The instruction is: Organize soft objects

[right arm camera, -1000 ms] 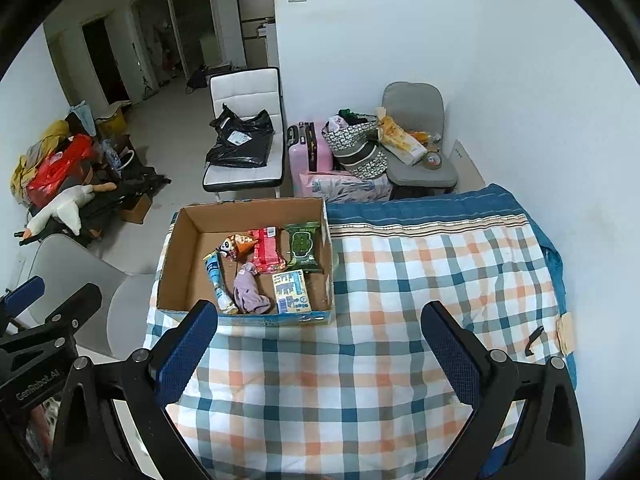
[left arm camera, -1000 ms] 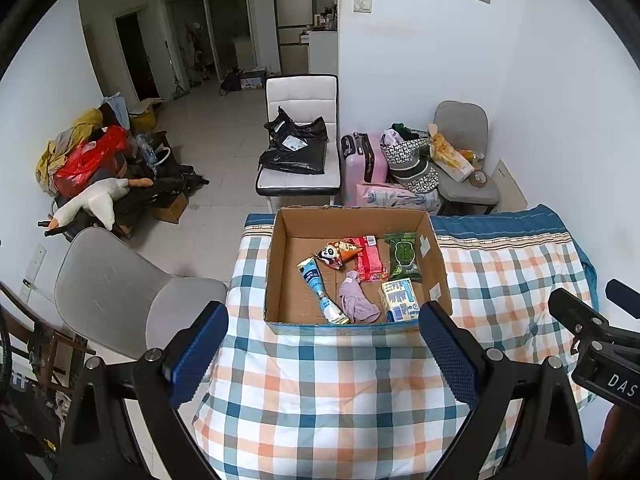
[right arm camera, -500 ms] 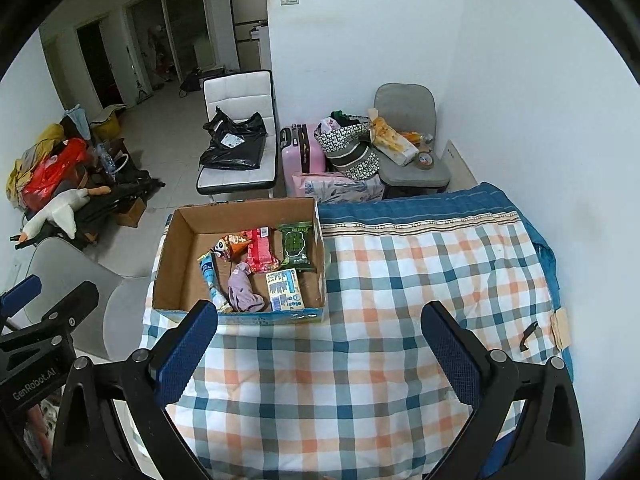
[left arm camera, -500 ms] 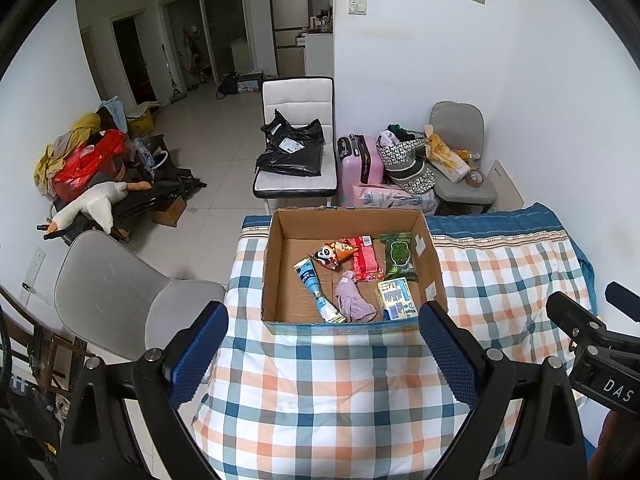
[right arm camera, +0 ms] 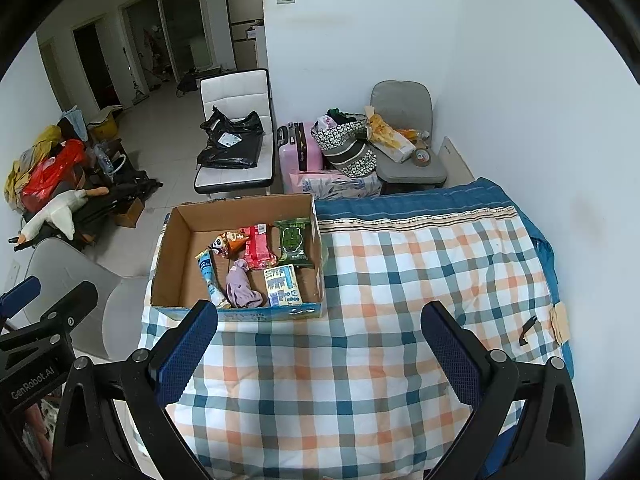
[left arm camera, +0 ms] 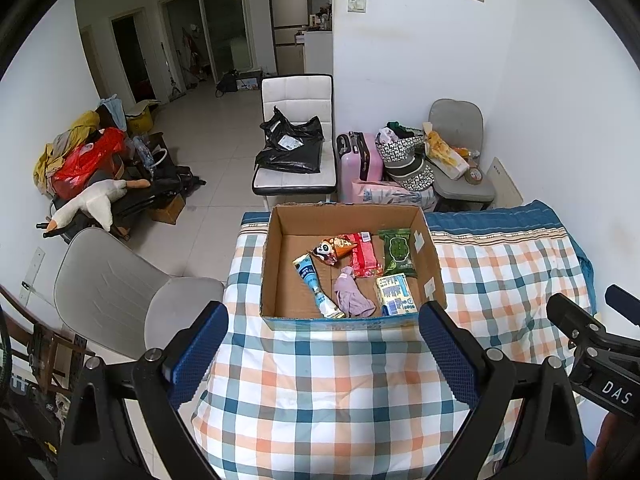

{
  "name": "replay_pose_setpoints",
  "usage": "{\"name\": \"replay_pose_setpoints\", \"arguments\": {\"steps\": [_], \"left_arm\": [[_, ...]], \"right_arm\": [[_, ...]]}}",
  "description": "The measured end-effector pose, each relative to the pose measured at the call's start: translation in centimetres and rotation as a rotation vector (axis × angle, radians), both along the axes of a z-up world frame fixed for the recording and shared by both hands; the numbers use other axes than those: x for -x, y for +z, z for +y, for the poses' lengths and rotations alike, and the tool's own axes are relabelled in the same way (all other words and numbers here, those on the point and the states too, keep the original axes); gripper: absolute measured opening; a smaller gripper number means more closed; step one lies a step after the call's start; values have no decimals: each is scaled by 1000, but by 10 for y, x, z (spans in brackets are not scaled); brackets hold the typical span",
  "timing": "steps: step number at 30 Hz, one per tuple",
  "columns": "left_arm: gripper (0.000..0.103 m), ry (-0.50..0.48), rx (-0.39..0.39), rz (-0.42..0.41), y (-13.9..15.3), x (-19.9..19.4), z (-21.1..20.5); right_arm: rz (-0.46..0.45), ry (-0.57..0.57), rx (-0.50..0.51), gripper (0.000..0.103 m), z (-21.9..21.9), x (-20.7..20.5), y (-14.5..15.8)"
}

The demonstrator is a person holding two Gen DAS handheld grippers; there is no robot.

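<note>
left gripper (left arm camera: 322,354) wide open, empty | right gripper (right arm camera: 320,354) same | box (left arm camera: 276,276) near wall hides tube (left arm camera: 316,284) tip, frame centre

Both views have drawn back and risen slightly, so the cardboard box (left arm camera: 352,264) sits a little farther off.

Matt brown cardboard box (left arm camera: 348,216) sits on soft checked cloth blanket (left arm camera: 328,392); inside, glossy plastic green packet (left arm camera: 396,252), at 3 o'clock from shiny red wrapper (left arm camera: 365,254).
</note>
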State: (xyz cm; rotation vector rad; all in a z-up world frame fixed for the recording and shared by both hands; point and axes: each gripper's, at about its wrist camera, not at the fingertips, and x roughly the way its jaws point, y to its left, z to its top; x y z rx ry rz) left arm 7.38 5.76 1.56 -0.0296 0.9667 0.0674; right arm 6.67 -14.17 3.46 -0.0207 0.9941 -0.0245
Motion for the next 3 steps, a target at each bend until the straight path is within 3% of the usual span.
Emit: {"name": "replay_pose_setpoints", "arguments": {"steps": [3], "left_arm": [[98,-1,1,-1,-1,1,0]], "right_arm": [[-1,-1,1,103,0,3,-1]]}}
